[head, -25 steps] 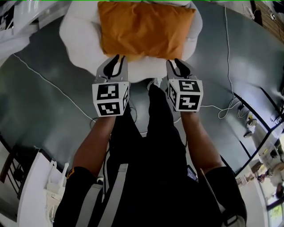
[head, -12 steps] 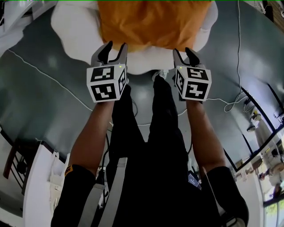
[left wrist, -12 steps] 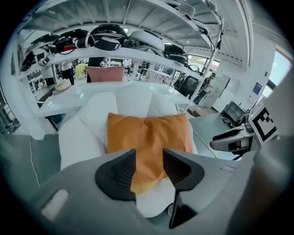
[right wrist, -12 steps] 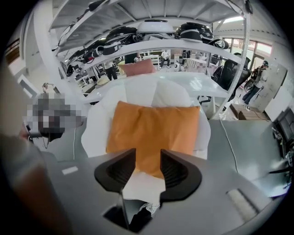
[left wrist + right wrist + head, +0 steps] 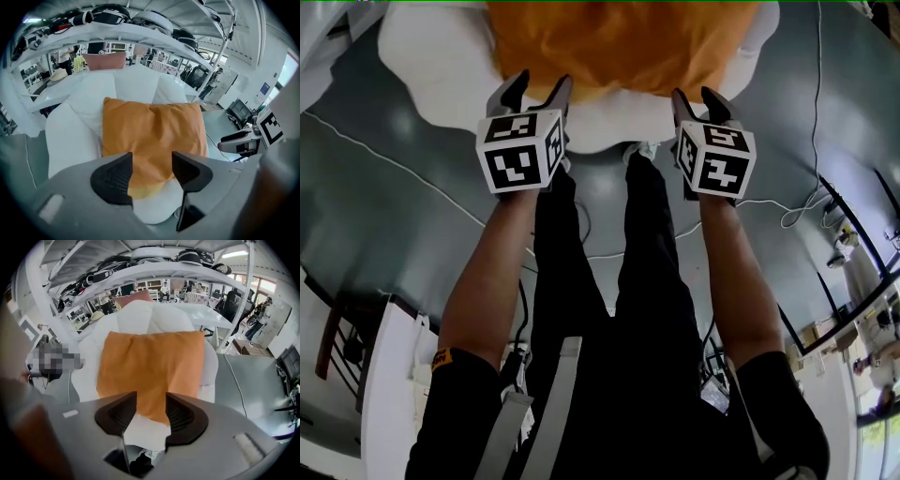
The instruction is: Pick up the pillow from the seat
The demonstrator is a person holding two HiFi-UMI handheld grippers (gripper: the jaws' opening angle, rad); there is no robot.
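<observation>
An orange pillow point(image 5: 619, 42) lies on a white cushioned seat point(image 5: 431, 66) at the top of the head view. My left gripper point(image 5: 534, 89) hovers just short of the pillow's near left edge; its jaws are opening and nothing is between them. My right gripper point(image 5: 698, 98) hovers at the near right edge, its jaws also opening and empty. In the left gripper view the pillow point(image 5: 152, 136) sits beyond the left gripper point(image 5: 152, 171). In the right gripper view the pillow point(image 5: 152, 366) lies ahead of the right gripper point(image 5: 151, 411), apart from the pads.
The seat stands on a grey floor crossed by white cables point(image 5: 394, 159). The person's legs and shoes point(image 5: 642, 150) are right below the seat's front edge. White shelves point(image 5: 117, 14) loaded with gear rise behind the seat, with a pink cushion point(image 5: 105, 61) further back.
Both grippers have come forward and closer to the pillow's near edge, and their jaws have spread wider. The pillow now sits higher in the head view, partly cut off.
</observation>
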